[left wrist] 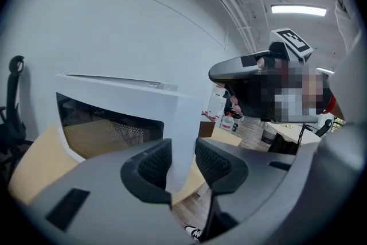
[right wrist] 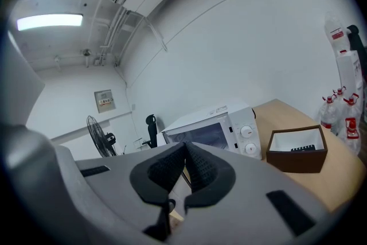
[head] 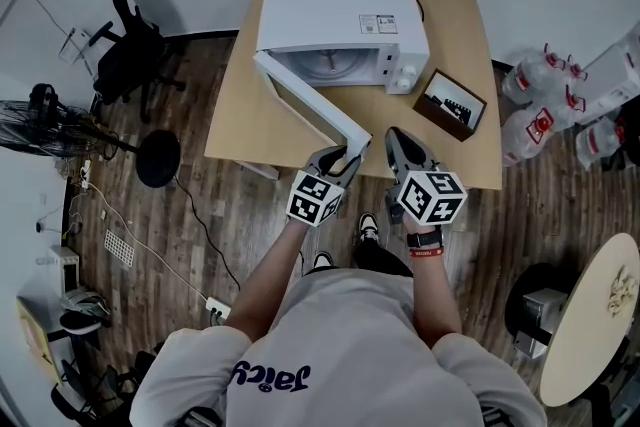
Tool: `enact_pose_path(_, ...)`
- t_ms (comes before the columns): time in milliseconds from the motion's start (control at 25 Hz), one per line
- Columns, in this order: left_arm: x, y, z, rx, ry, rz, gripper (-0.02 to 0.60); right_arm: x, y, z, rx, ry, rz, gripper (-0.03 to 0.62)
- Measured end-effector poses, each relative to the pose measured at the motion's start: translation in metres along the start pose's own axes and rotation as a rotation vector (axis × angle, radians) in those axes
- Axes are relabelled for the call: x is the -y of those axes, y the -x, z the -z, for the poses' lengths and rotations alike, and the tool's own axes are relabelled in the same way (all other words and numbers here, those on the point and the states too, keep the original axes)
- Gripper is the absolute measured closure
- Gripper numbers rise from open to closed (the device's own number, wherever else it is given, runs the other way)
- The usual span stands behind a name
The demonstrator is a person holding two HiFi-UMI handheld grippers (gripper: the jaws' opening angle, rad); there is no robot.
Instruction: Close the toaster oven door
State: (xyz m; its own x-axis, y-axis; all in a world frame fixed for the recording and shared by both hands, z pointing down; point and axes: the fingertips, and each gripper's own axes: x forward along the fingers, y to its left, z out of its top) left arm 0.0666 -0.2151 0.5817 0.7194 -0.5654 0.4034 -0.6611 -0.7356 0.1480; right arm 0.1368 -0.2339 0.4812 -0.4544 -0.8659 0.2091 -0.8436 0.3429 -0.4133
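1. Presently, the white toaster oven (head: 340, 20) sits at the far side of the wooden table (head: 235, 115), with two knobs on its right panel.
2. Its door (head: 305, 100) is swung wide open from the left front corner. It is a white frame with a dark window, and its free edge points toward the person.
3. The left gripper (head: 343, 158) is clamped on that free edge, one pad on each face.
4. The right gripper (head: 398, 143) is just beside it, jaws pressed together with nothing between them.
5. A brown open box (head: 452, 105) lies to the right of the oven.

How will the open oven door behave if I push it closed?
The door looks like a rigid flat panel hinged at one side of the oven, so it should swing rather than flex. Its smooth white edge, held between the left gripper pads, may slip. The oven might slide on the table.
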Motion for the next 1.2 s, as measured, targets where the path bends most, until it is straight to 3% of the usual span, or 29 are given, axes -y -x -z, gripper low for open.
enact_pose_path(1200, -0.005, -0.063, -0.029, -0.012, 0.018, -0.024, 0.439, 0.05, -0.038, -0.029, -0.018, -0.012, -0.041, 0.579)
